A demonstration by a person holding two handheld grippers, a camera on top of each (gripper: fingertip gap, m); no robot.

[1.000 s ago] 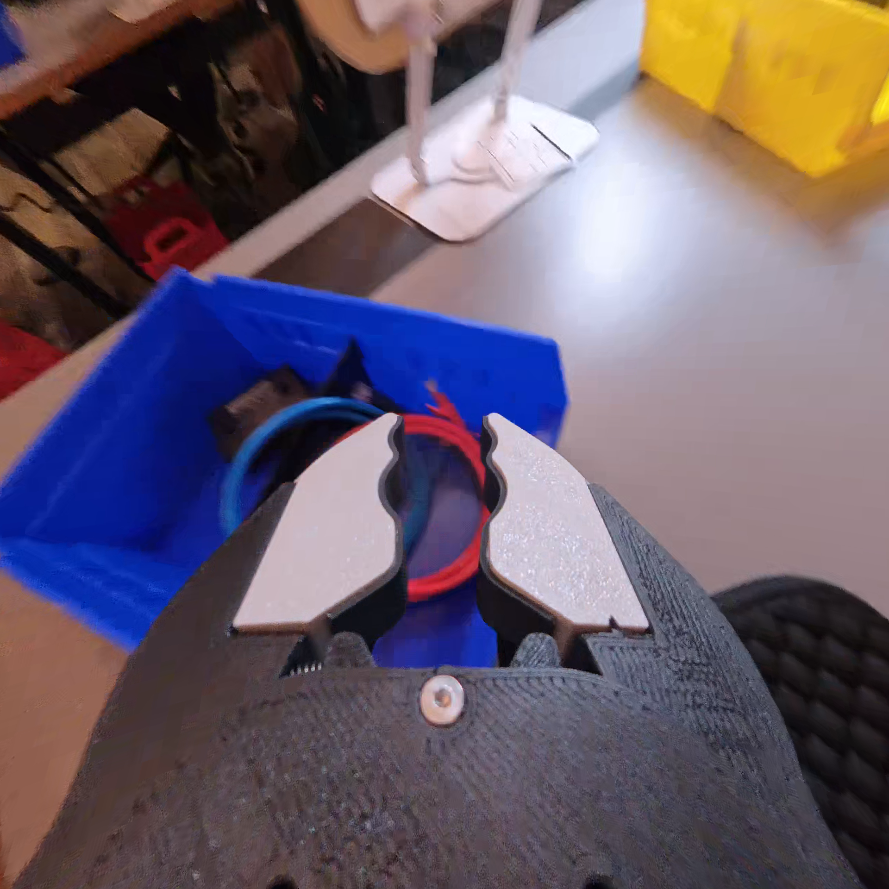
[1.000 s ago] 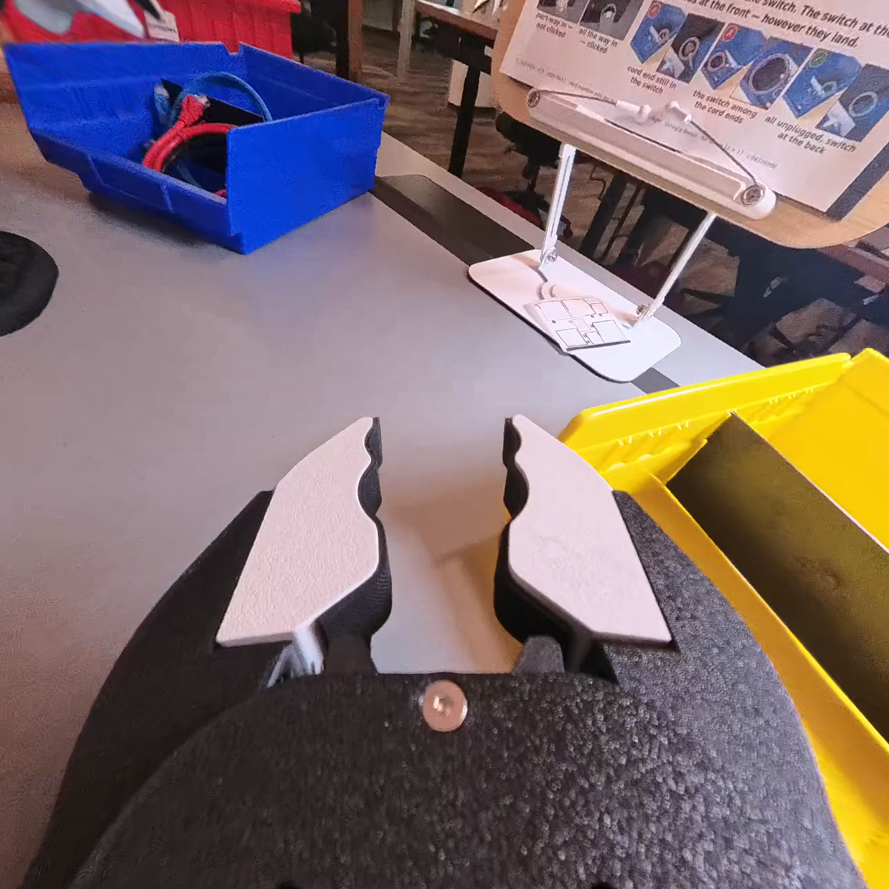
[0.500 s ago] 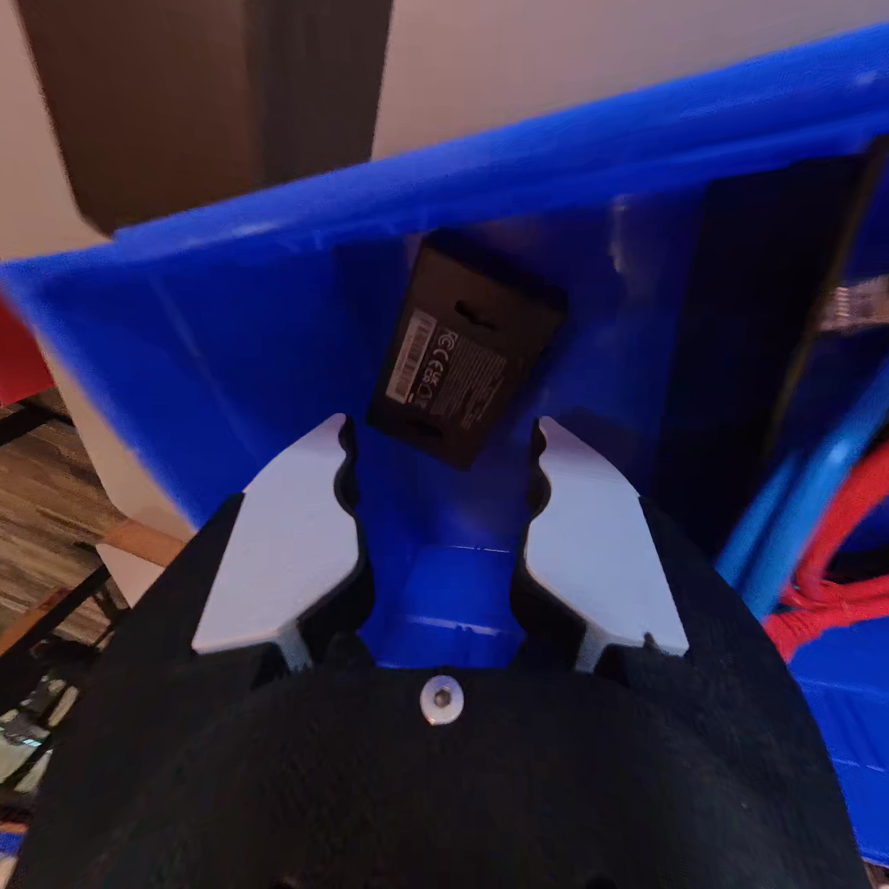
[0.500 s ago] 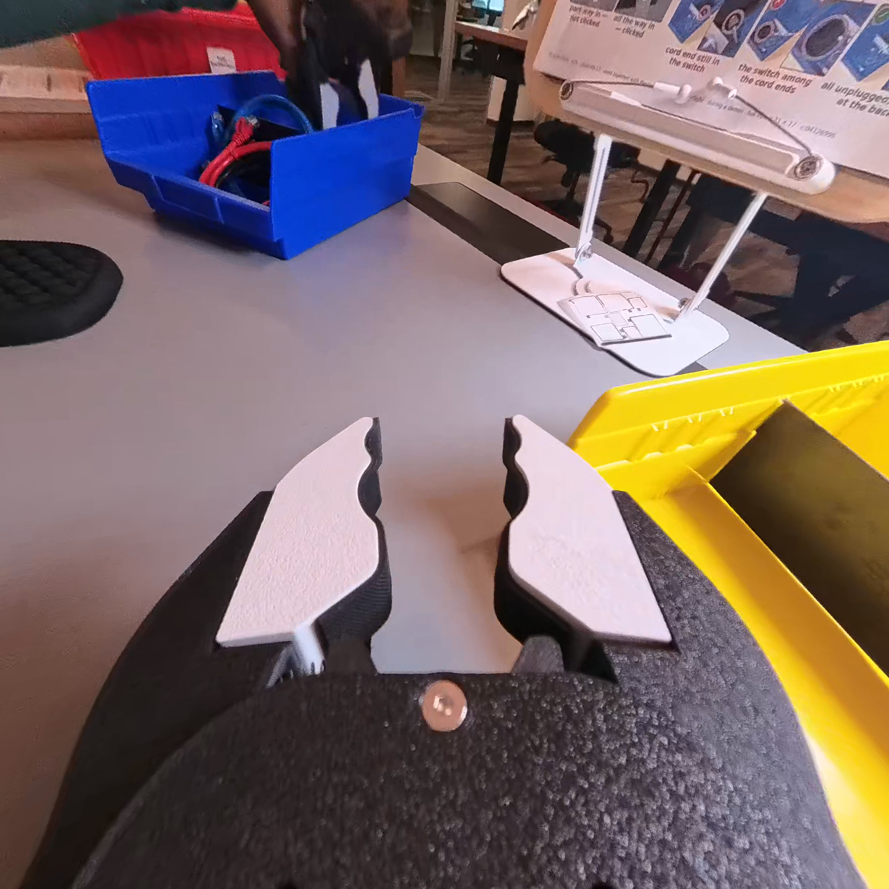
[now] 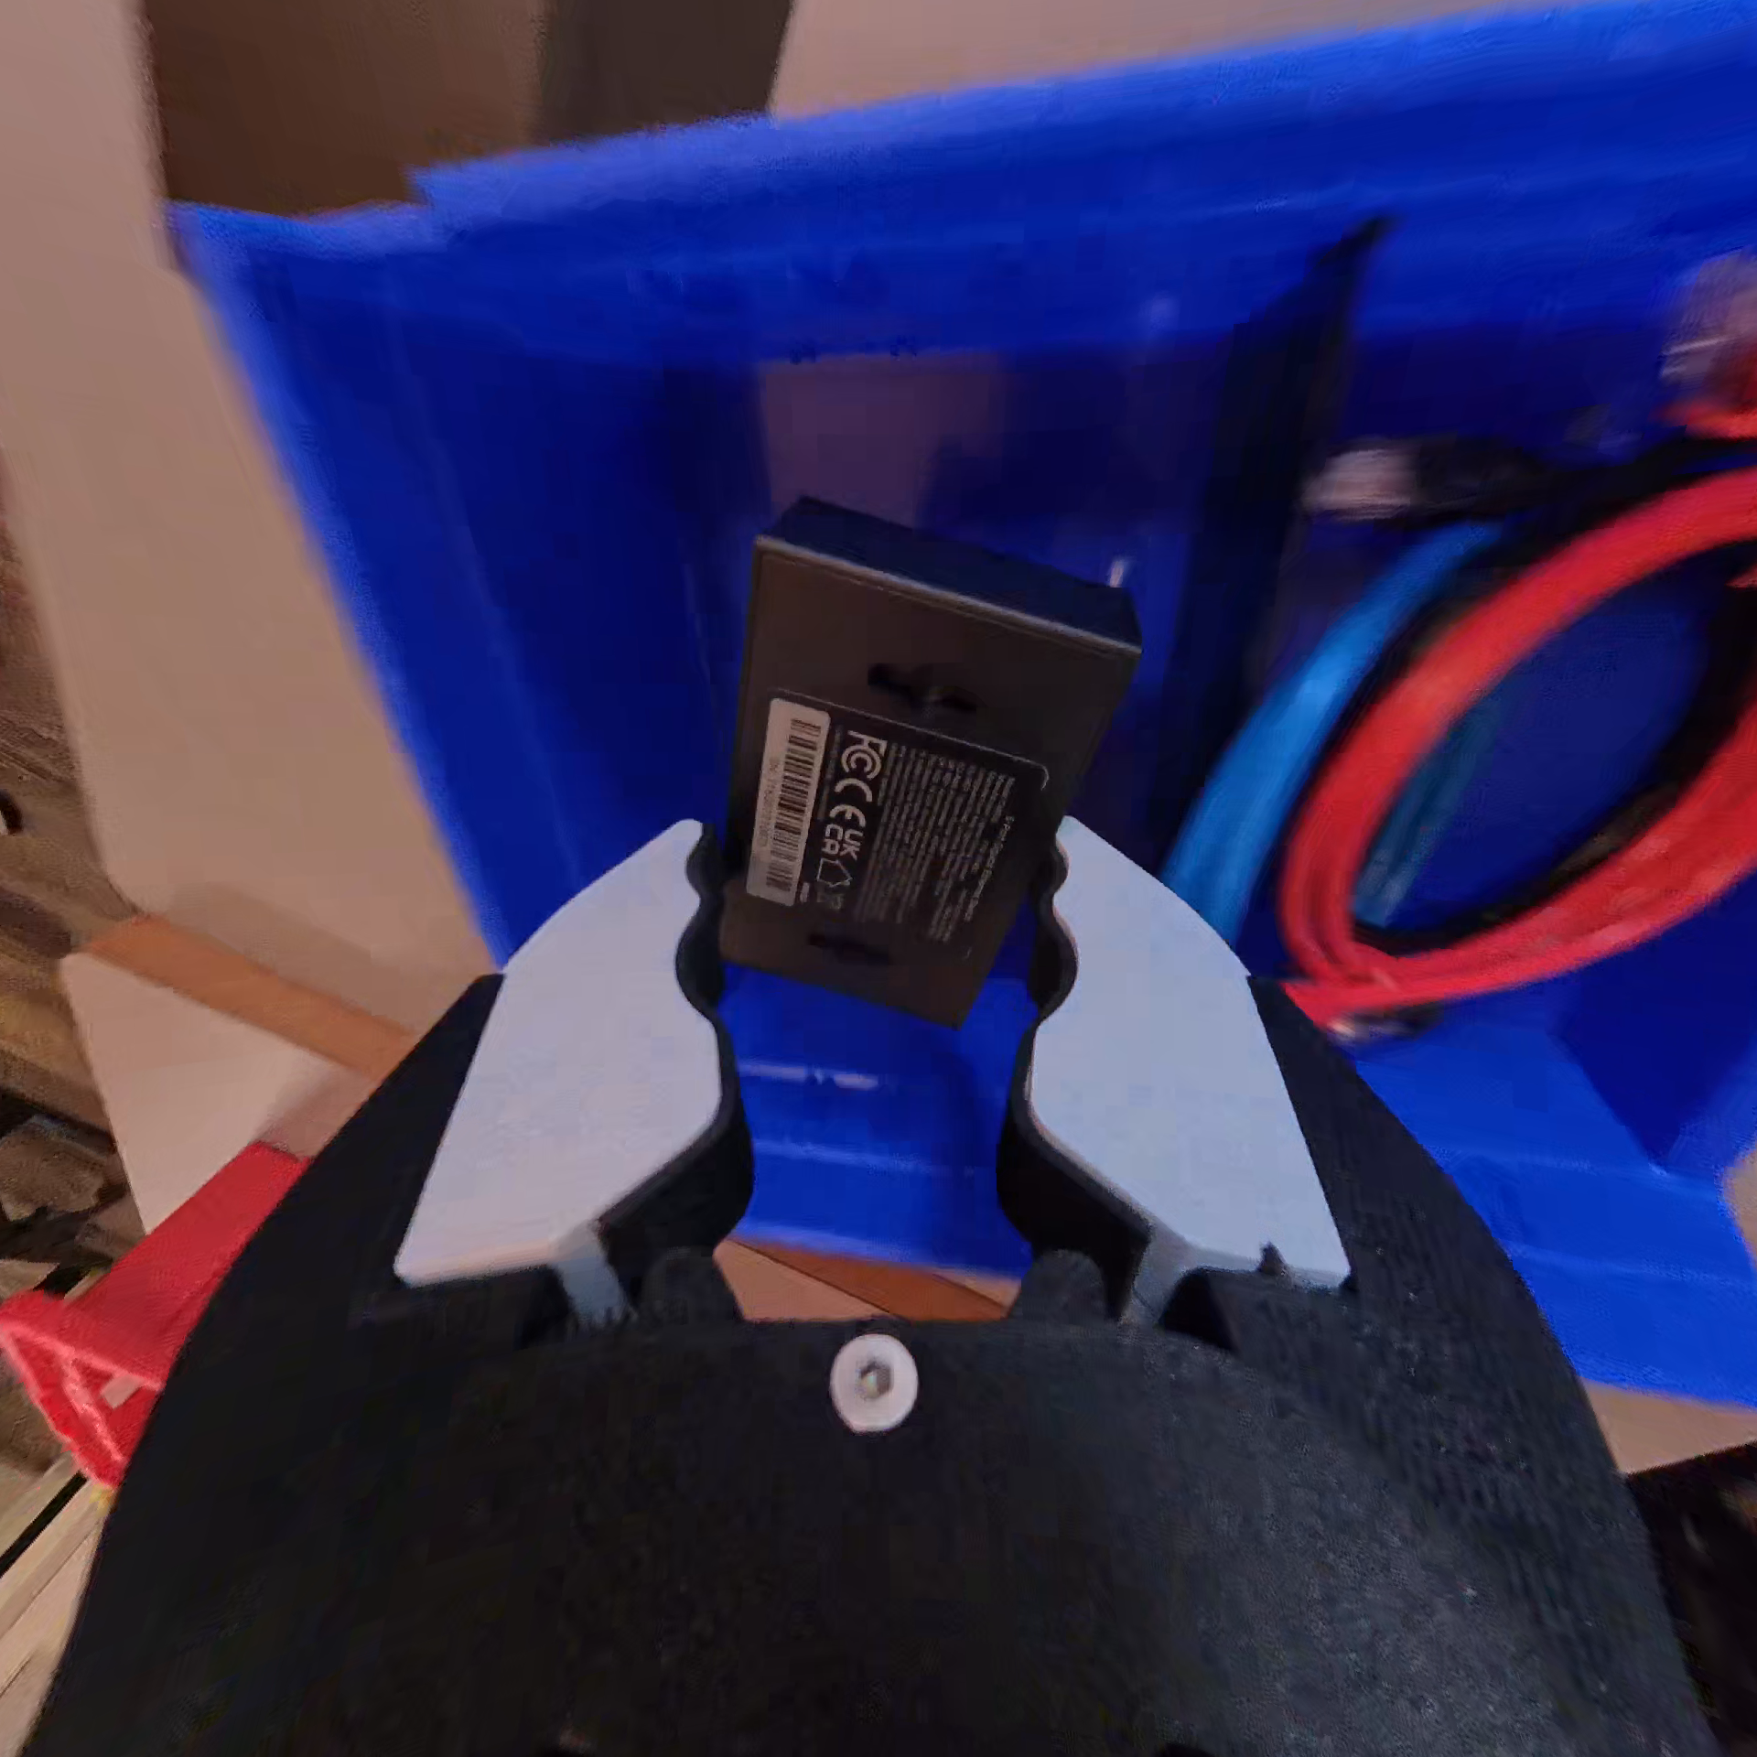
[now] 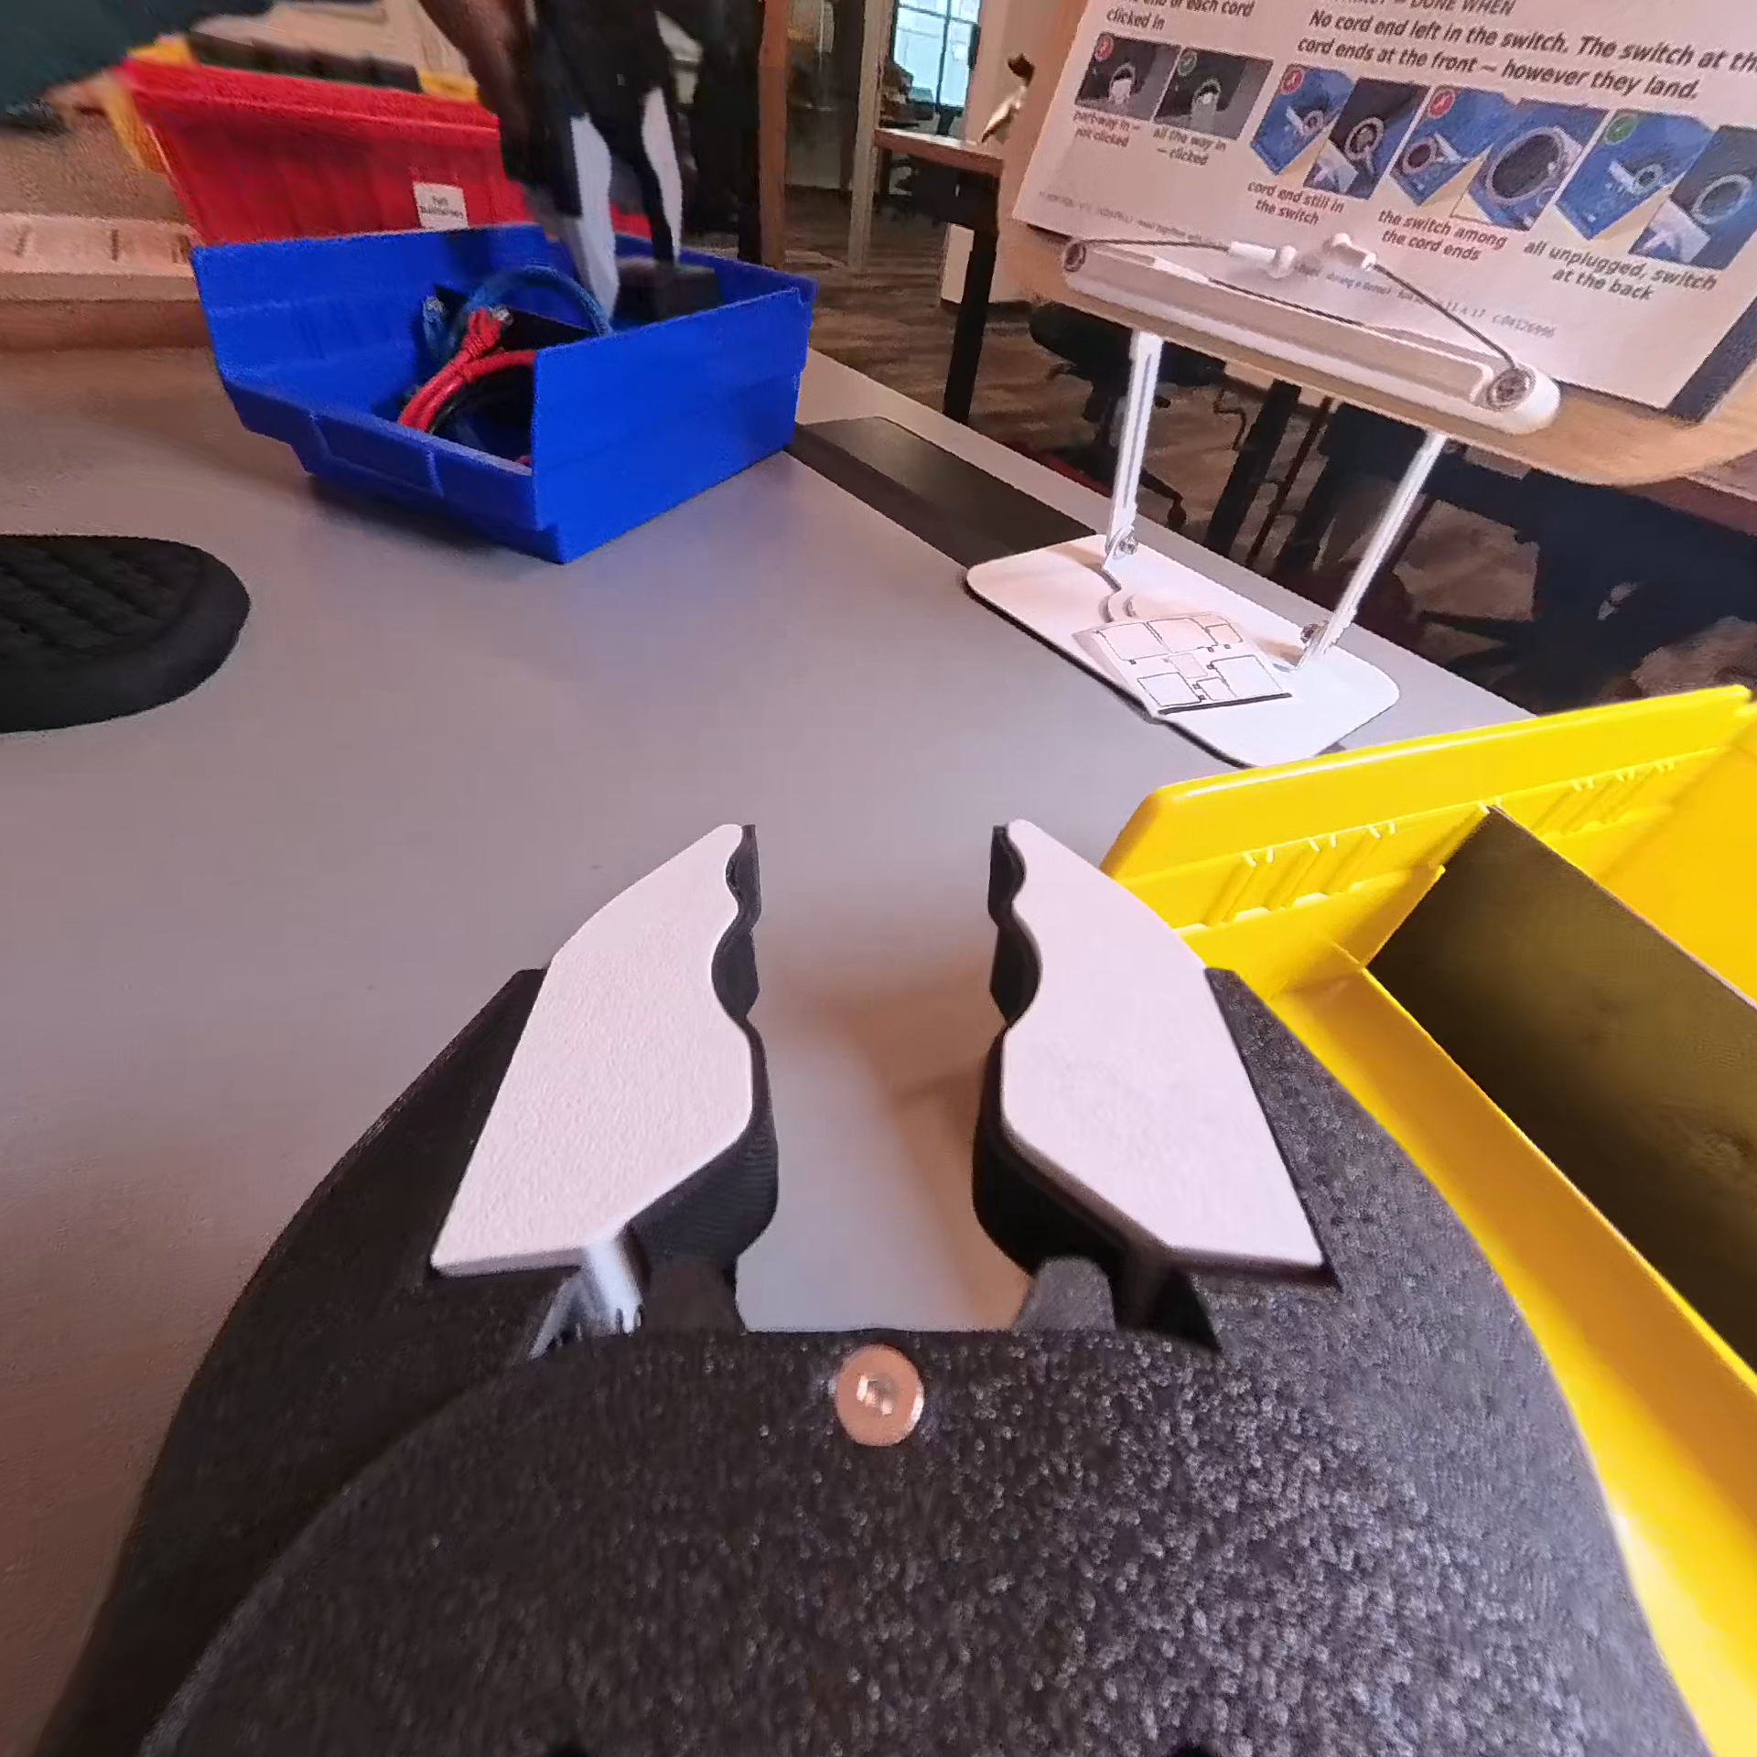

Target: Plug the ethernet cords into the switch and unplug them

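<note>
The small black rectangular plastic switch [image 5: 913, 789] stands propped on end in the left compartment of the blue plastic bin [image 5: 589, 456], its labelled underside facing the left wrist camera and its top edge leaning toward one o'clock. The step in hand looks like taking it out of the bin. To do that well, the left gripper [image 5: 879, 856] should close squarely on the two long side walls, low enough that the box cannot pivot, then lift straight up, clear of the dark divider at two o'clock. Its jaws stand about as wide as the switch, one fingertip at each lower side edge; whether they press or merely flank it I cannot tell.

The case is matte, with two keyhole slots and a pale sticker; its ports are hidden. Past the divider, at three o'clock, lie the coiled red ethernet cord [image 5: 1483, 789] and the light-blue ethernet cord [image 5: 1264, 761], both unplugged.

The right gripper [image 6: 873, 856] hovers over the grey tabletop [image 6: 475, 761], jaws parted and holding nothing, with the yellow plastic bin [image 6: 1331, 856] at three o'clock and a white document stand [image 6: 1188, 666] at one o'clock.
</note>
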